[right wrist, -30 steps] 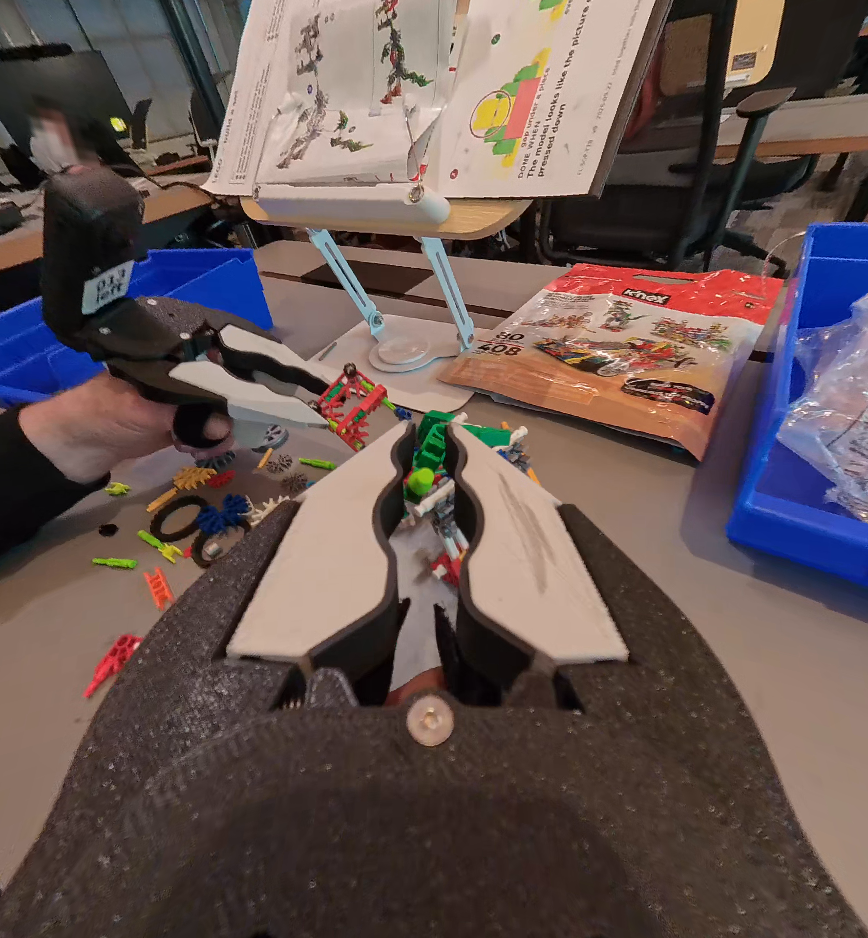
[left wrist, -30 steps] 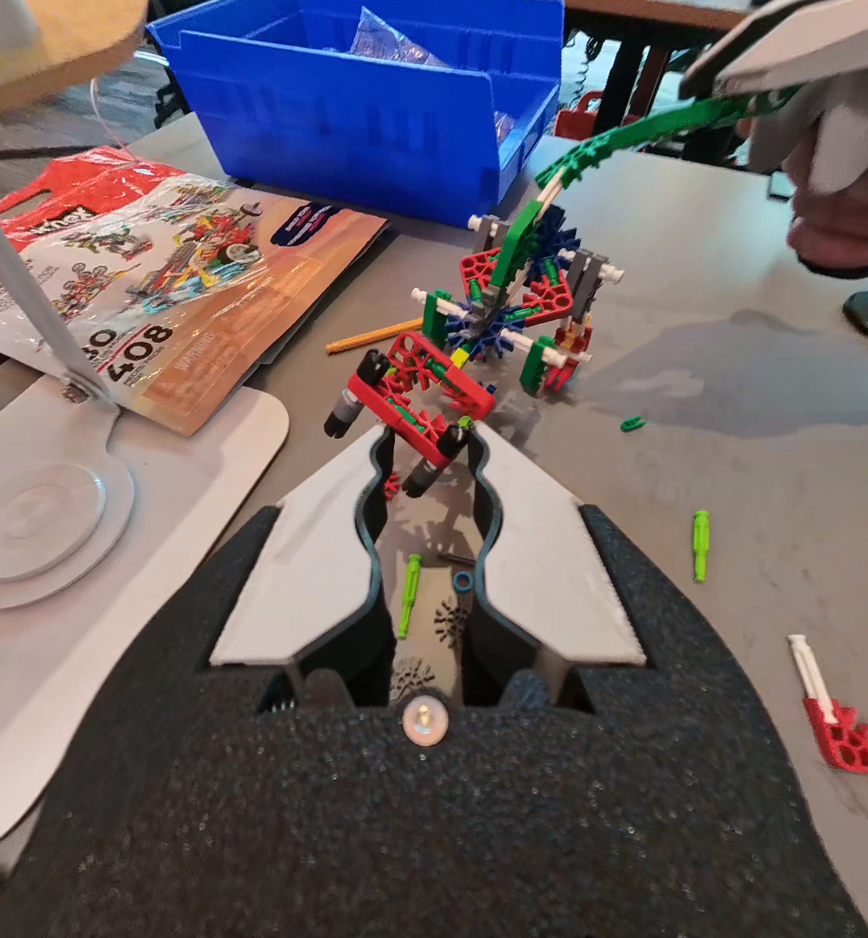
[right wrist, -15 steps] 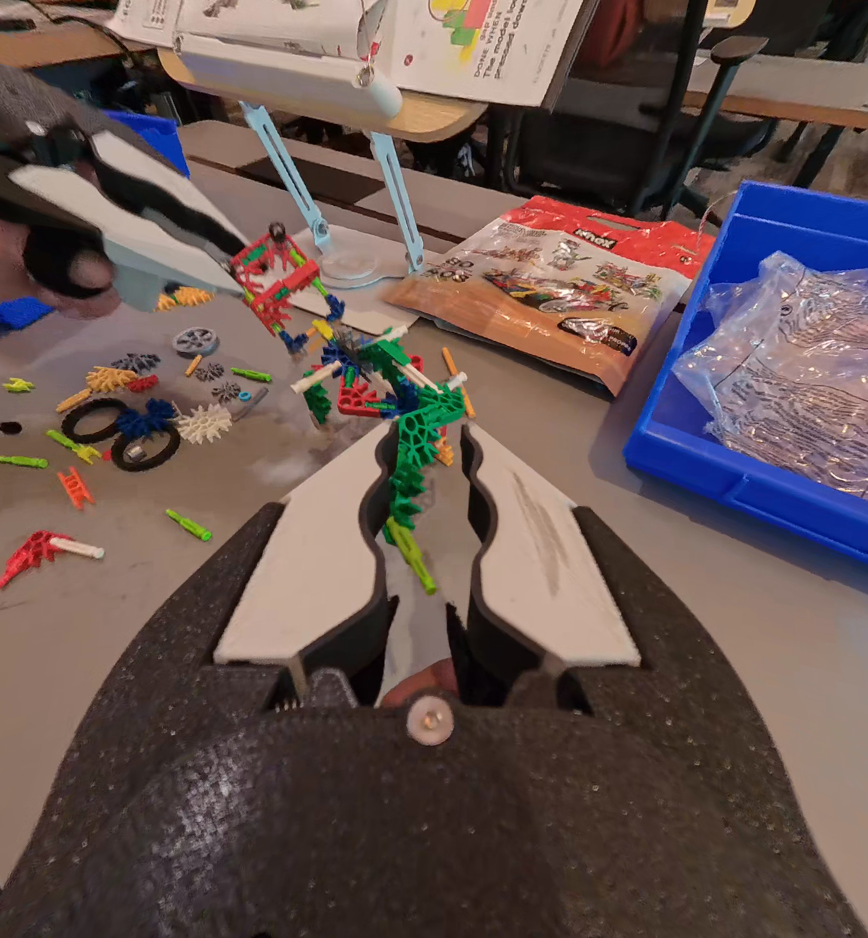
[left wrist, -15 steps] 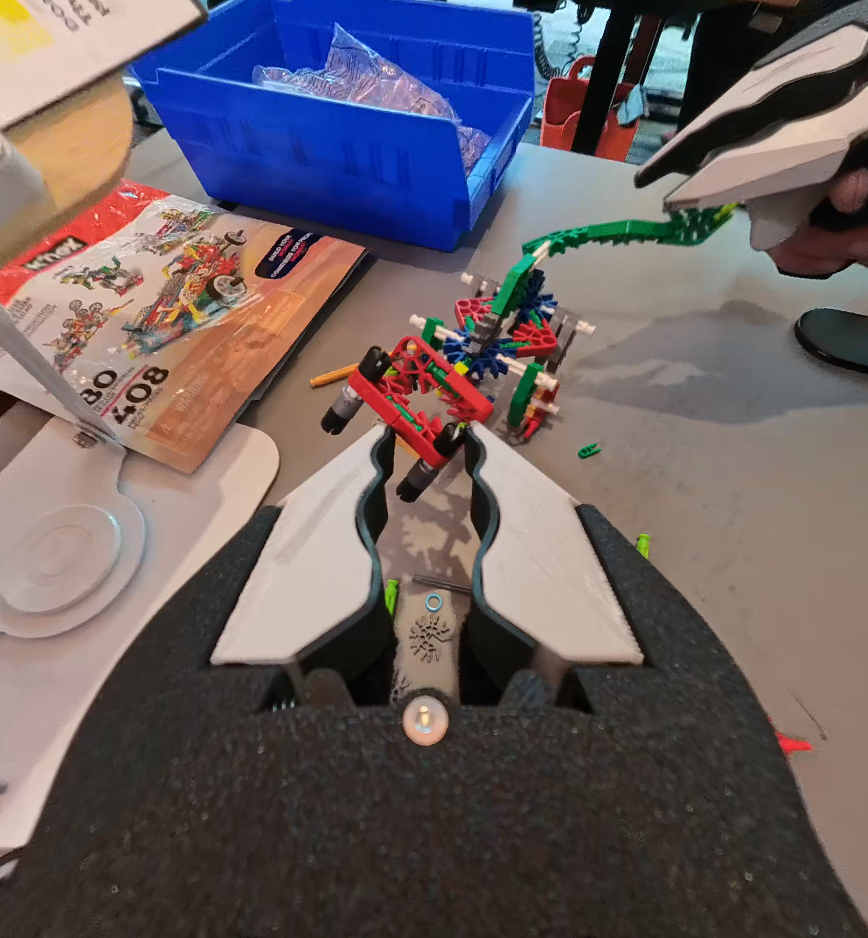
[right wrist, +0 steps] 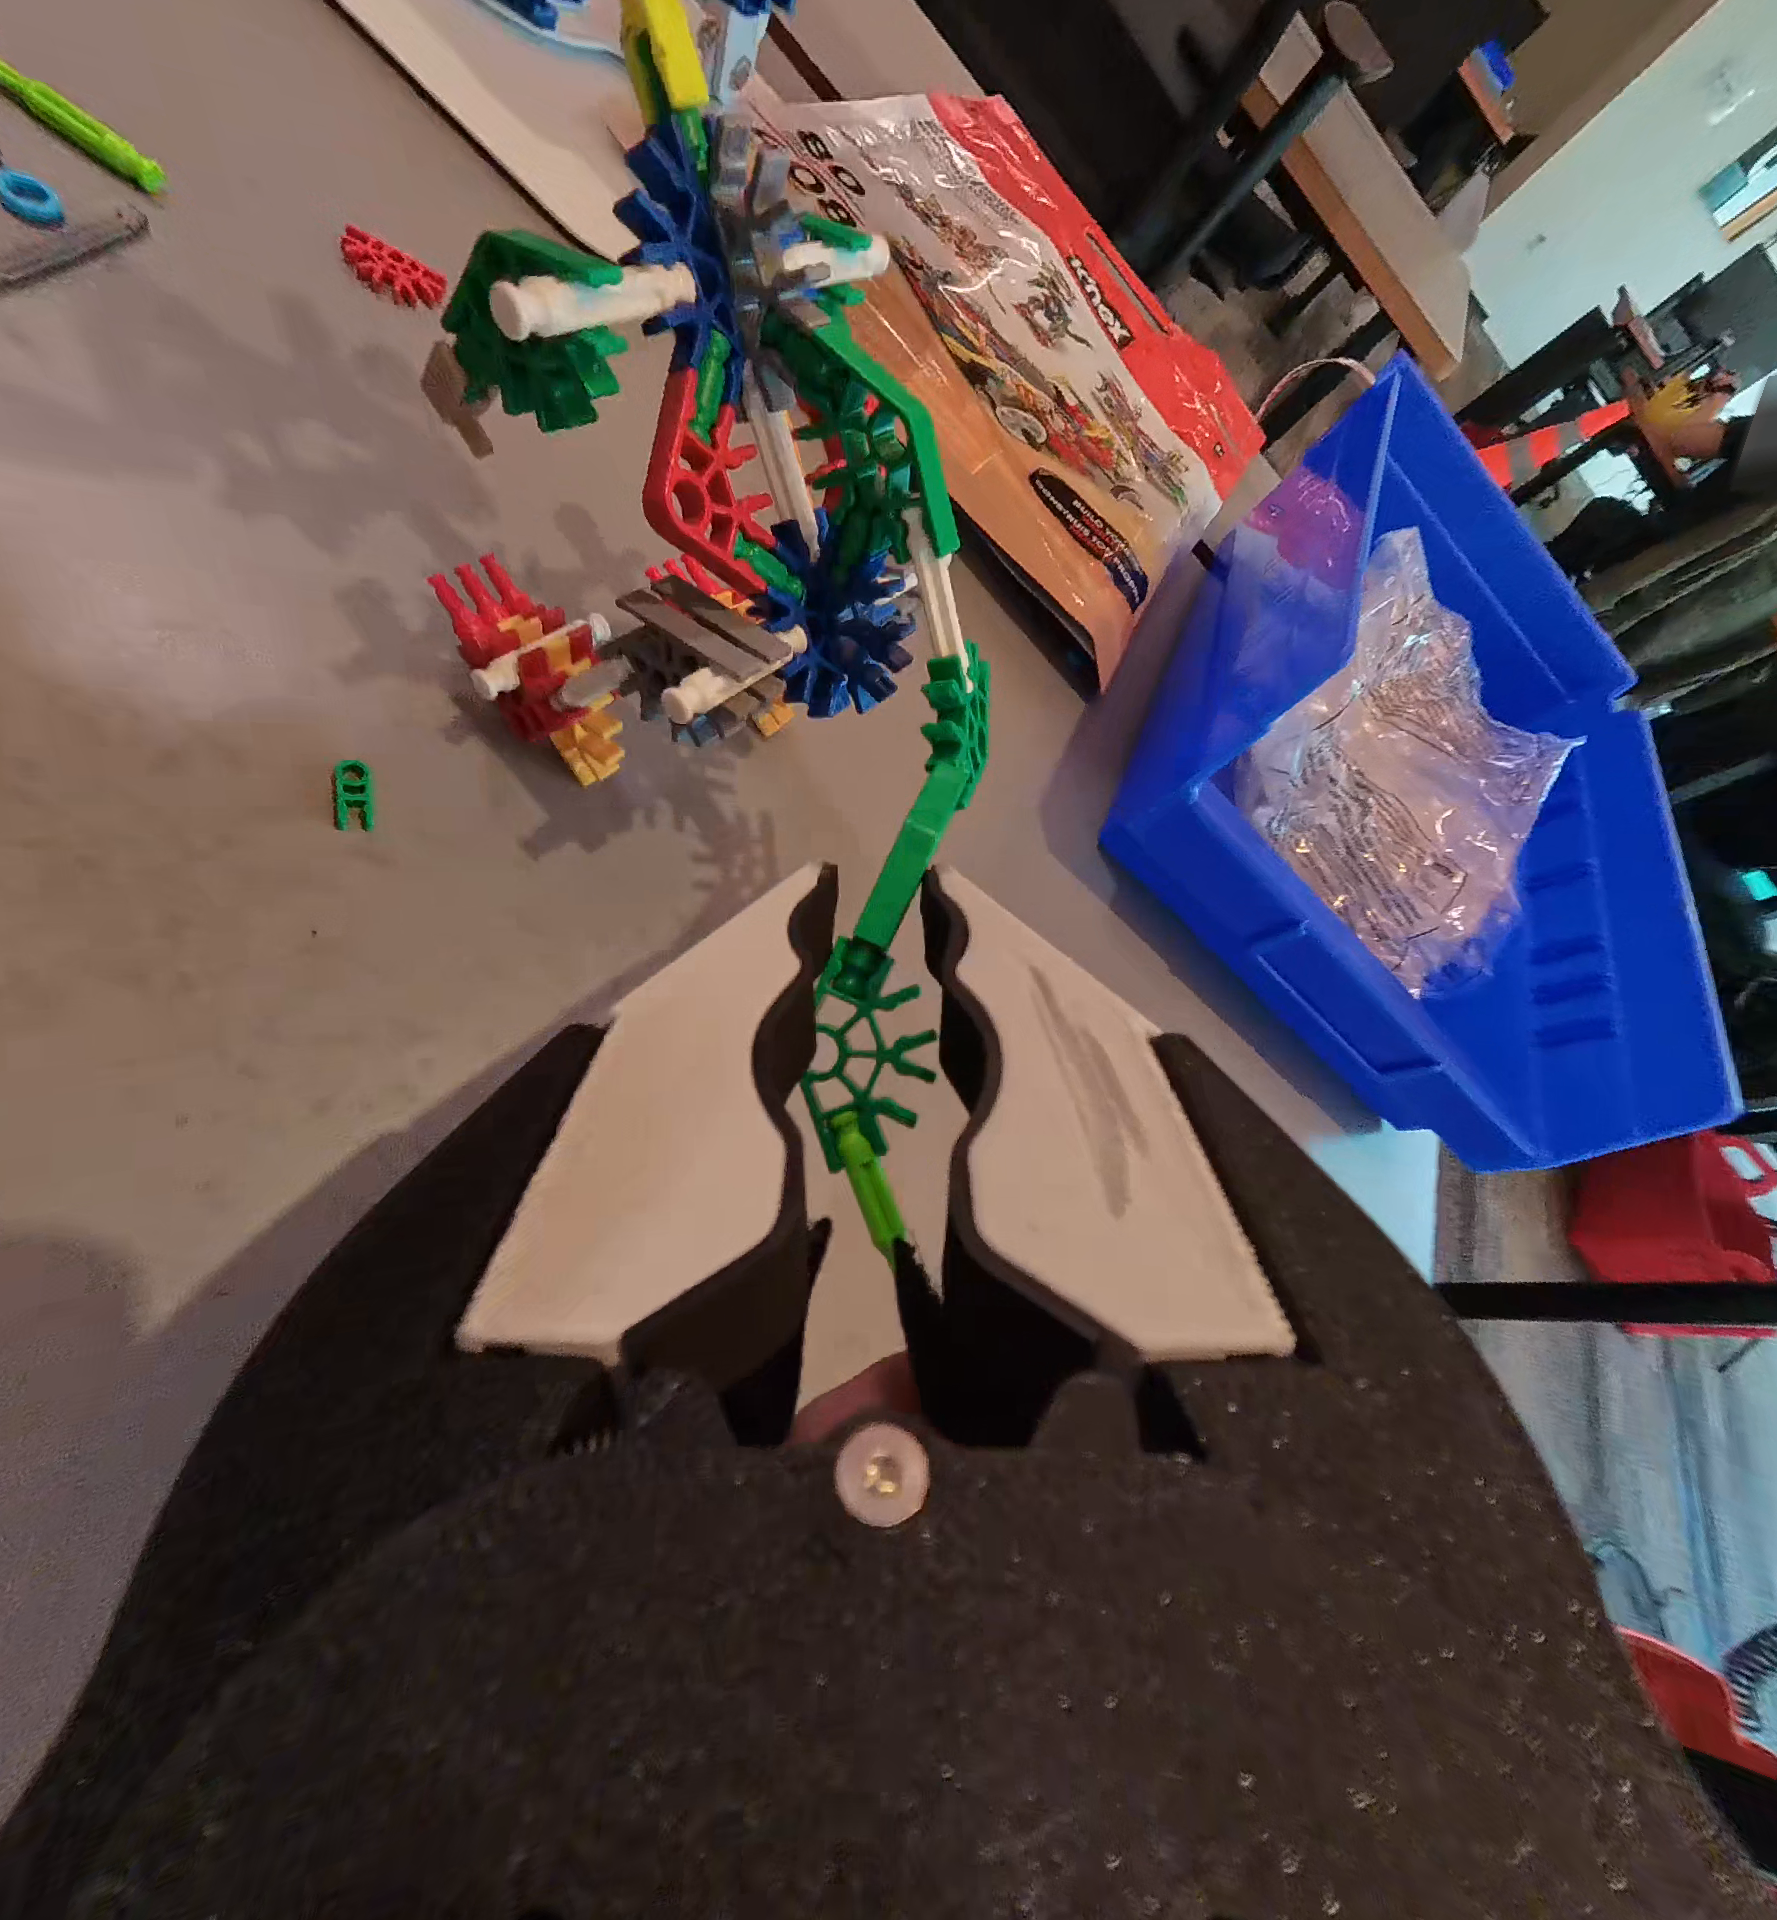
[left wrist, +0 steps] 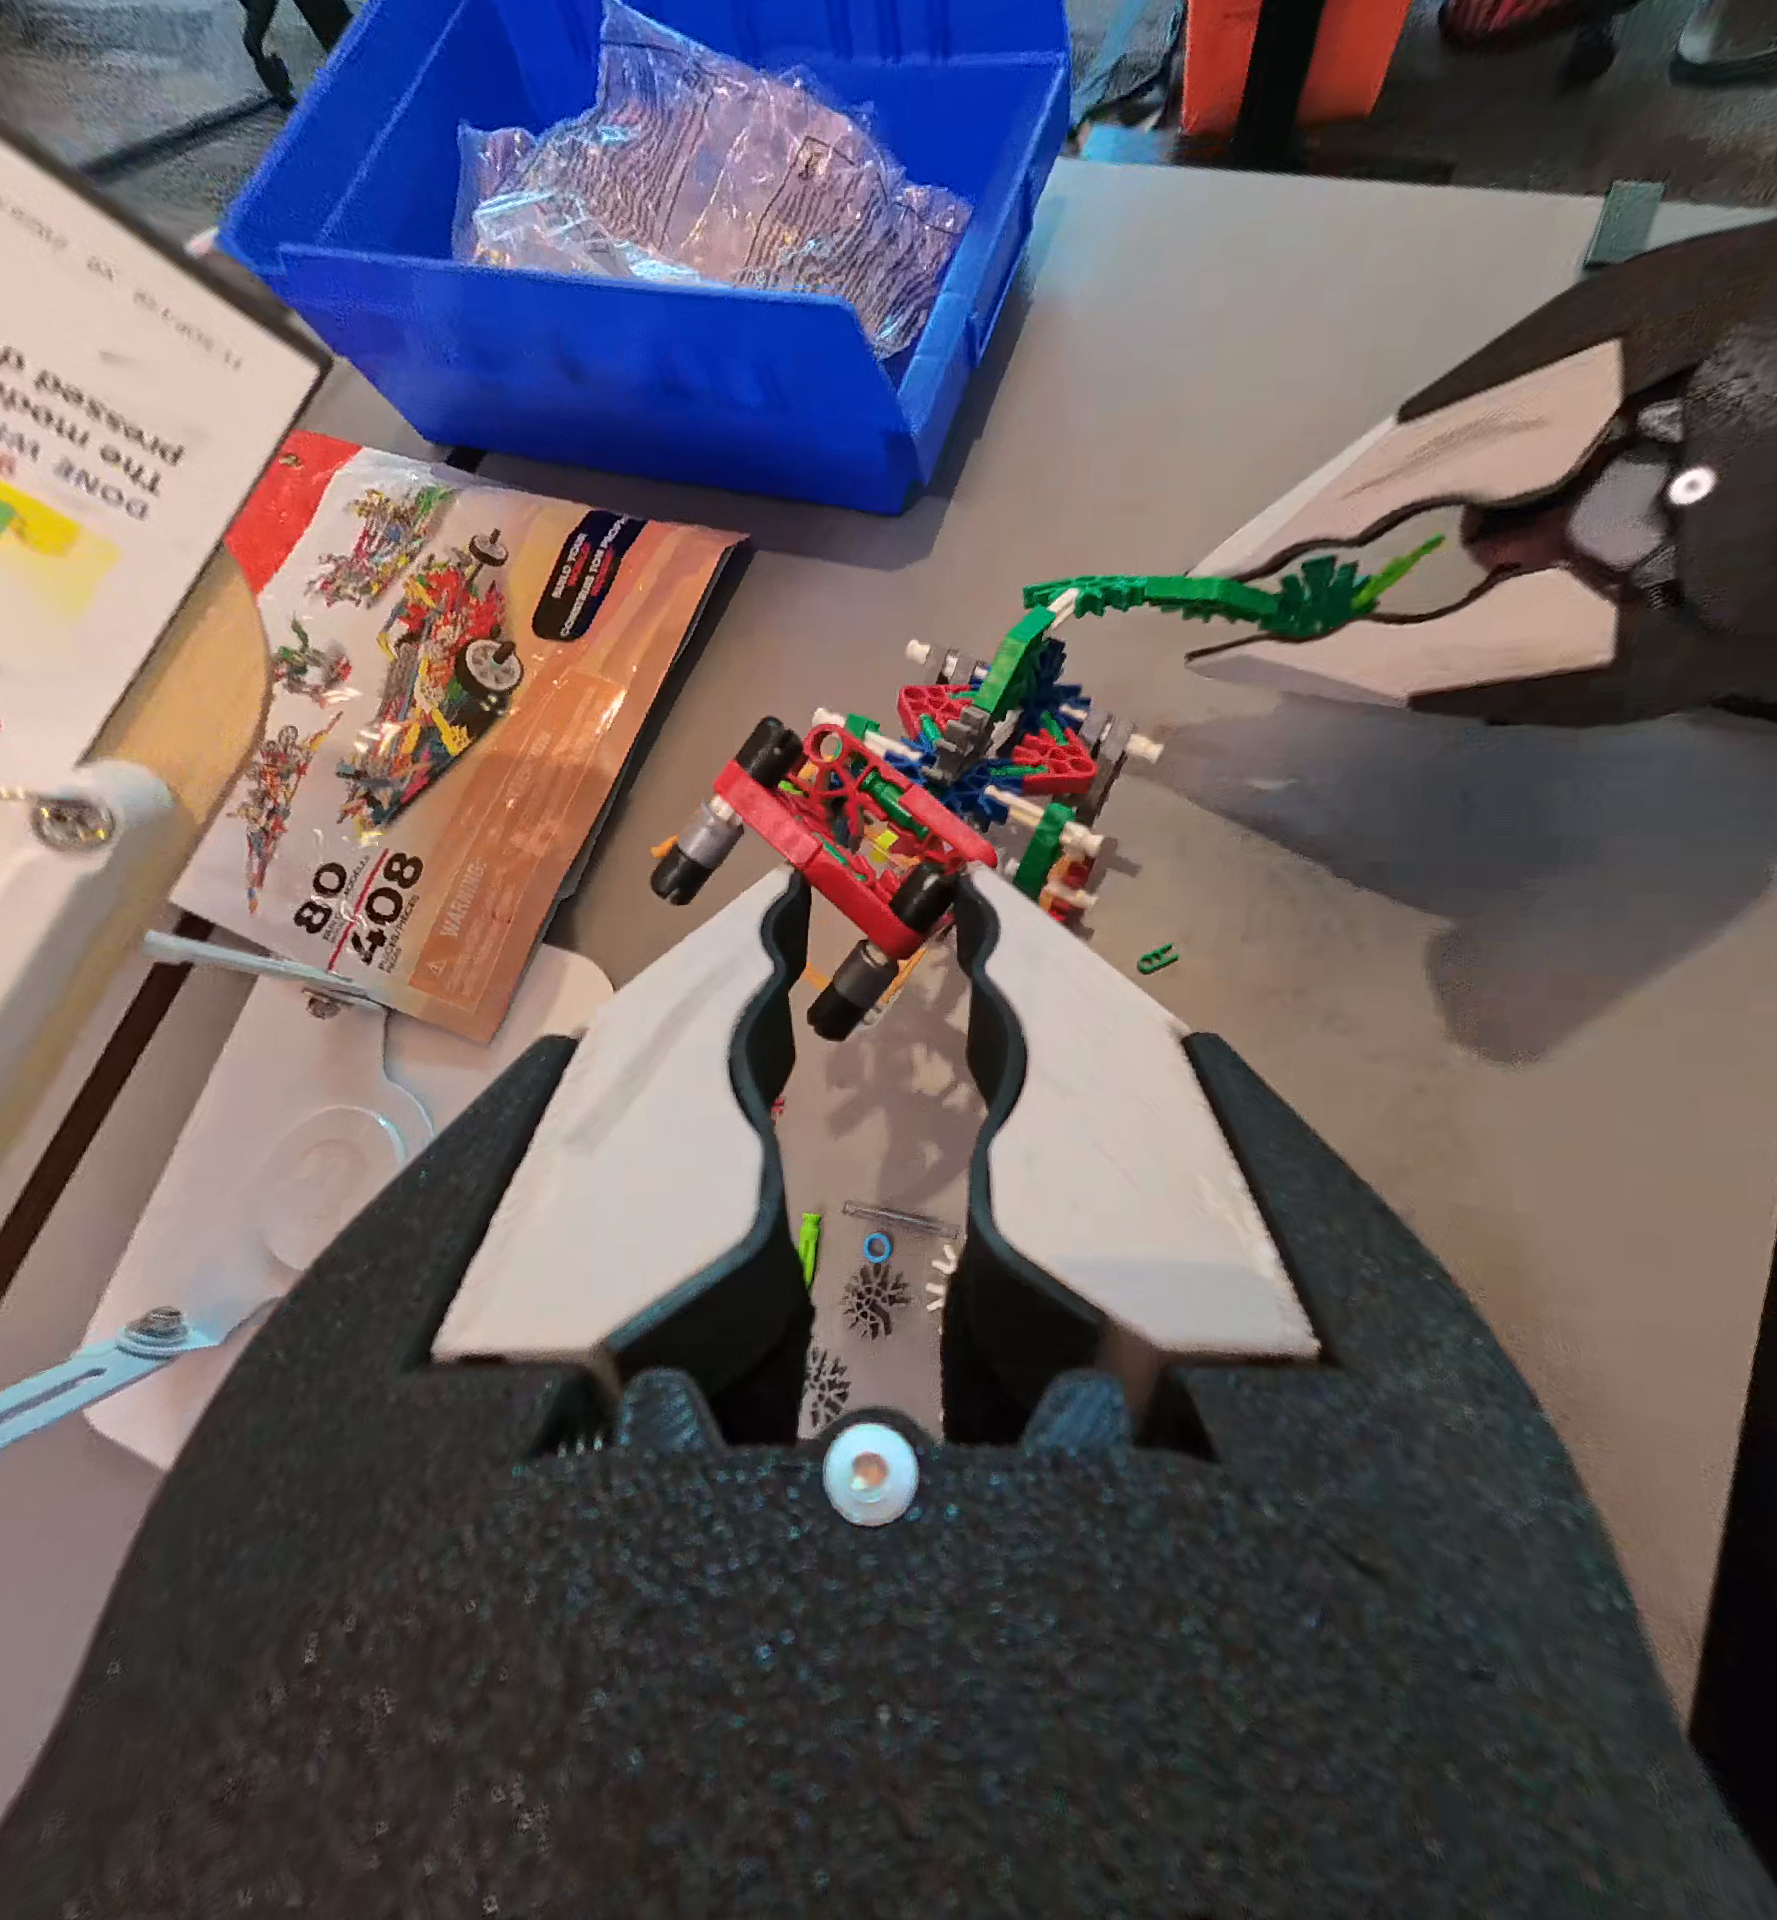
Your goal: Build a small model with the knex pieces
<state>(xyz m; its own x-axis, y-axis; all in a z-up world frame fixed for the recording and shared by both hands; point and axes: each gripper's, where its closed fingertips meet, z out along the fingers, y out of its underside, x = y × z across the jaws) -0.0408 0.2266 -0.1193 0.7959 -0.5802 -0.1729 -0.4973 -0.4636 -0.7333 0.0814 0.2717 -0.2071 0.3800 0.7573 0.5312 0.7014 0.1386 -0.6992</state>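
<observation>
Bright overhead light, soft shadows, motion-blurred, wide-angle-warped edges.

Since a second ago we see both wrist views swing. In the left view the blue bin (left wrist: 645,343) now shows its inside with the plastic bag (left wrist: 697,208), and the right gripper (left wrist: 1310,613) sits lower, at the right edge. The red frame (left wrist: 853,831) stays at our left gripper (left wrist: 873,904) tips. In the right view the frame rolls: the green tail (right wrist: 915,810) stretches out straight, the model (right wrist: 749,436) moves to upper centre, and the other hand leaves the frame.
</observation>
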